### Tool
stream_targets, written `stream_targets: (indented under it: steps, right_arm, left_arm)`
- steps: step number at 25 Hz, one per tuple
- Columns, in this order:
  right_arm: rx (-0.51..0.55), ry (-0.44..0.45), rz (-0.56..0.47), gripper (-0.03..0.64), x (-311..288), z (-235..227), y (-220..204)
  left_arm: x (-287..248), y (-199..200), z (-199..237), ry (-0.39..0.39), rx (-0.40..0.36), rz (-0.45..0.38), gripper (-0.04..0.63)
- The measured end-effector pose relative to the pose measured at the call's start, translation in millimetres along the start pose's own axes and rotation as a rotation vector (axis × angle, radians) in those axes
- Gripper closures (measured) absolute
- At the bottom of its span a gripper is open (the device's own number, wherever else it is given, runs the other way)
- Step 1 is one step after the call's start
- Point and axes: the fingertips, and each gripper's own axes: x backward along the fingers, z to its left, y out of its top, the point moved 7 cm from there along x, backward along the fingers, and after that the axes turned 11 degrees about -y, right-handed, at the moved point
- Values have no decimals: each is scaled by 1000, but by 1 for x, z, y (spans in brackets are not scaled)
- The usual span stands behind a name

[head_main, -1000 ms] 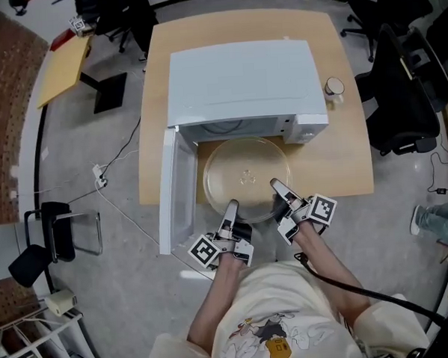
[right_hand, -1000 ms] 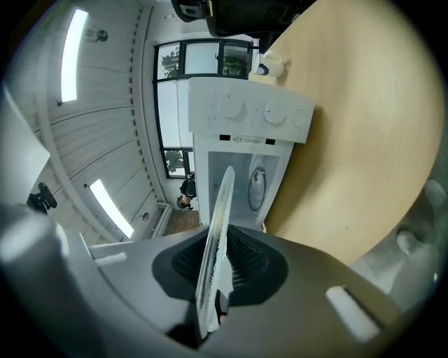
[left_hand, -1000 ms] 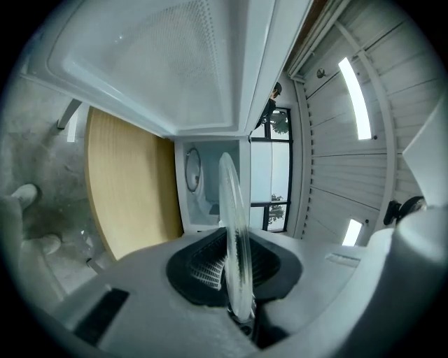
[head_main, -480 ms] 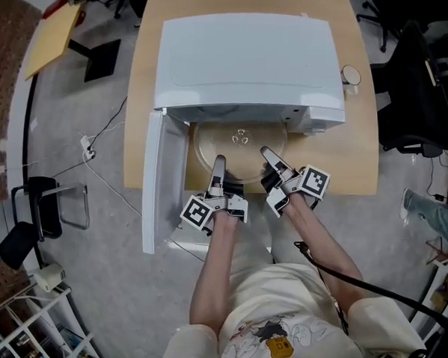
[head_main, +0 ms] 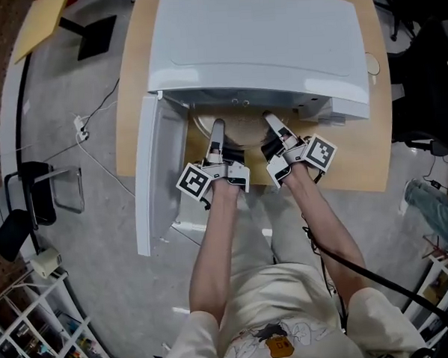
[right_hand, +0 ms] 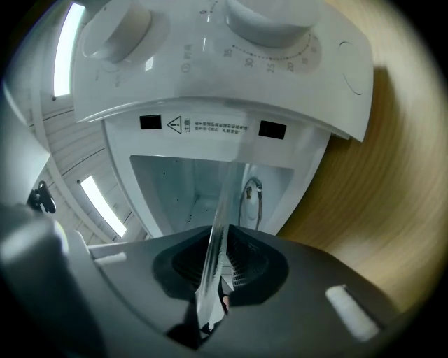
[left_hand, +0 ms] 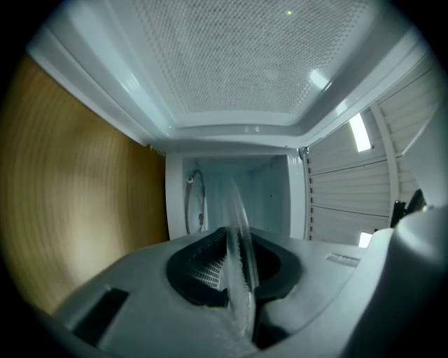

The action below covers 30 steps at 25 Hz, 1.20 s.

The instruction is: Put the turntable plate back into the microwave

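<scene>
Steep overhead; both gripper views into microwave

Cream short-sleeved shirt with a cartoon print and a small yellow patch low on its front, arms bare past the sleeves. Above the shirt, the left gripper and right gripper have grey bodies and black ribbed pads. The left cube and right cube are white with black square markers. A black cable runs from the right gripper past the shirt's right sleeve.
</scene>
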Motion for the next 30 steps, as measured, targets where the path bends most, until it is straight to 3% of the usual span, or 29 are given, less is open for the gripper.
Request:
stream_targets:
  steps: [5,22,25,28,30]
  right_arm:
    - [22,0,-31,565,-16,-5,9]
    - [-46,-44,-133,560,-45,-28,14]
    - [-91,-26,-125,548,-44,-28,8]
    - [-172,29,-96,495,-33,-26,-7]
    - [-163,34,-64,489,-27,-25,-19]
  left_arm:
    - [-18,6,14,-2,10,6,558]
    - [-50,18,38,40,27,24,561]
    - [-54,18,37,42,33,32,563]
    - [-53,17,39,47,62,20,563]
    - [-52,17,40,49,61,19,565]
